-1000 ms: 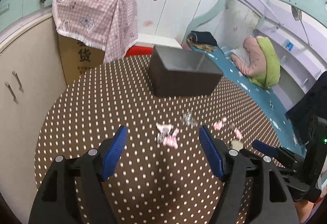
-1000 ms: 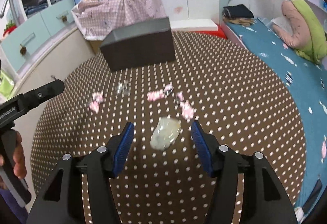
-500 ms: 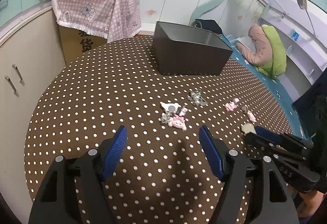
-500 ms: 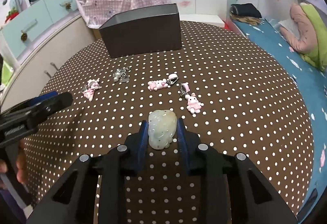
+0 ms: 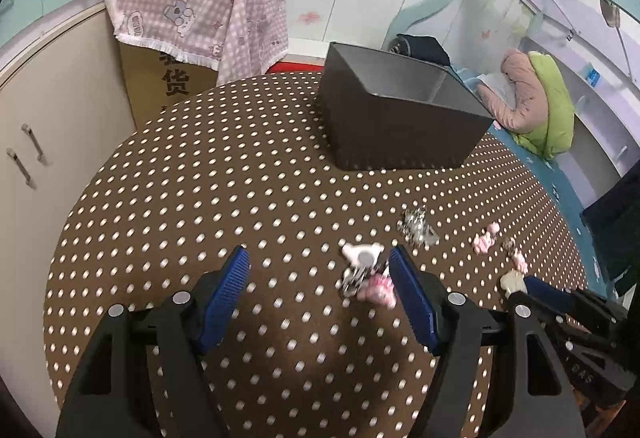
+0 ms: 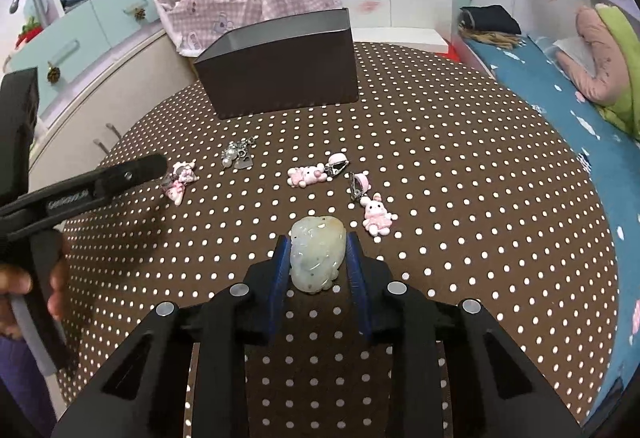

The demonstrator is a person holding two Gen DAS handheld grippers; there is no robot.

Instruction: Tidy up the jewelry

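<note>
My right gripper [image 6: 319,244] is shut on a pale green jade pendant [image 6: 318,252], held just above the brown polka-dot table [image 6: 480,198]; the pendant also shows in the left wrist view [image 5: 512,282]. My left gripper [image 5: 318,270] is open and empty, low over the table, its right finger beside a pink-and-white charm [image 5: 366,274]. That charm shows near the left gripper's tip in the right wrist view [image 6: 180,178]. A silver bead charm [image 6: 238,154], a pink bear clip [image 6: 314,172] and a pink bunny clip [image 6: 374,212] lie on the table. A dark open box [image 5: 396,118] stands at the back.
A cardboard box under a pink checked cloth [image 5: 192,10] stands behind the table at the left. A beige cabinet [image 5: 40,118] is on the left. A blue bed [image 6: 560,78] with a pink-and-green pillow runs along the right.
My right gripper closed on the jade pendant and still holds it. My left gripper moved forward and down, so the pink-and-white charm now sits next to its right finger.
</note>
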